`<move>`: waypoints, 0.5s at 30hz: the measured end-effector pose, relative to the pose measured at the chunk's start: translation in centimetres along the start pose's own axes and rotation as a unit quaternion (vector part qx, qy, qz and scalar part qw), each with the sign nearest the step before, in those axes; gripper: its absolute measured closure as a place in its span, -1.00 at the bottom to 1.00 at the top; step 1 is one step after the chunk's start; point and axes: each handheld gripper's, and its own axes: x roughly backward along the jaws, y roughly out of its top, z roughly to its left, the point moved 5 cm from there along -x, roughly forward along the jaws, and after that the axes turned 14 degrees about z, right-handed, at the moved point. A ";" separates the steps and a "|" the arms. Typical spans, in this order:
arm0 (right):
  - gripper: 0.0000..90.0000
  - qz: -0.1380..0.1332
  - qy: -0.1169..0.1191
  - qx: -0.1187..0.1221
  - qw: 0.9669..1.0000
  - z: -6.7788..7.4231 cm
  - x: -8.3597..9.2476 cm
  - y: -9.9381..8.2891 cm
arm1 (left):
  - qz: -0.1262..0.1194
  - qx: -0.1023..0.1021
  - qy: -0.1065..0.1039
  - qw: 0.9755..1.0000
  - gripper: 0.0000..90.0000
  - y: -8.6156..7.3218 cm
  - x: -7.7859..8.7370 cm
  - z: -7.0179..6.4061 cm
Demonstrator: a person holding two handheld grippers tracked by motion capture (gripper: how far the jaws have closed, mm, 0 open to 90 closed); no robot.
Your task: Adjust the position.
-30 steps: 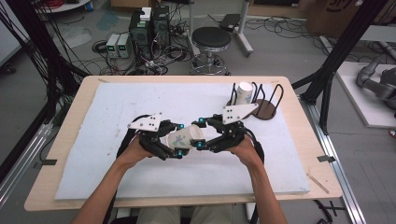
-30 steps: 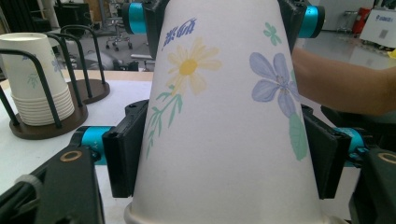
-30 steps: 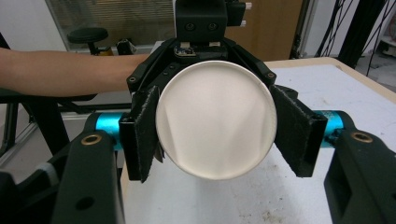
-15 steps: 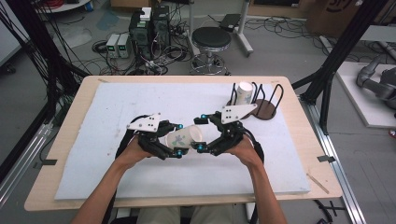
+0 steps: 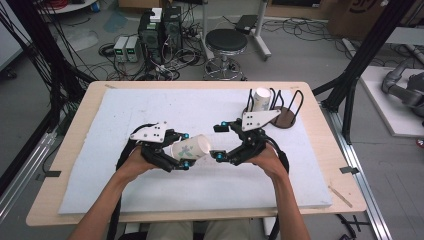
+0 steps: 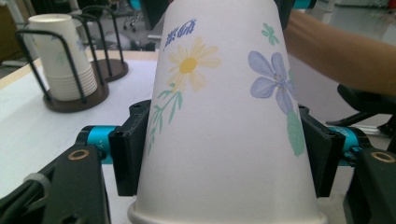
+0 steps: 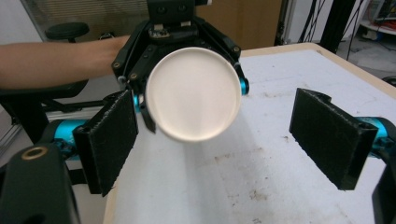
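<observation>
A white paper cup [image 5: 191, 148] printed with flowers lies level above the mat, its closed base toward the right. My left gripper [image 5: 185, 149] is shut on it; in the left gripper view both pads [image 6: 128, 154] press the cup's wall [image 6: 219, 107] near its rim. My right gripper [image 5: 218, 142] stands open just right of the cup, its jaws having just been opening. In the right gripper view the cup's round base [image 7: 194, 93] faces the camera beyond the spread pads [image 7: 331, 135], and nothing touches them.
A stack of matching cups [image 5: 261, 99] stands in a black wire holder on a brown base [image 5: 282, 119] at the mat's back right, also in the left gripper view [image 6: 60, 56]. The white foam mat [image 5: 150, 105] covers the wooden table. A stool [image 5: 227, 42] and cables lie beyond.
My right gripper, which was closed at the cup's base end, has opened and let go. The cup stays in my left gripper, which has shifted slightly left.
</observation>
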 end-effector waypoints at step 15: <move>-0.65 0.100 -0.023 0.024 0.994 0.2 -1.0 -0.3 | 0.151 -0.011 0.032 0.988 -0.32 0.1 2.1 0.3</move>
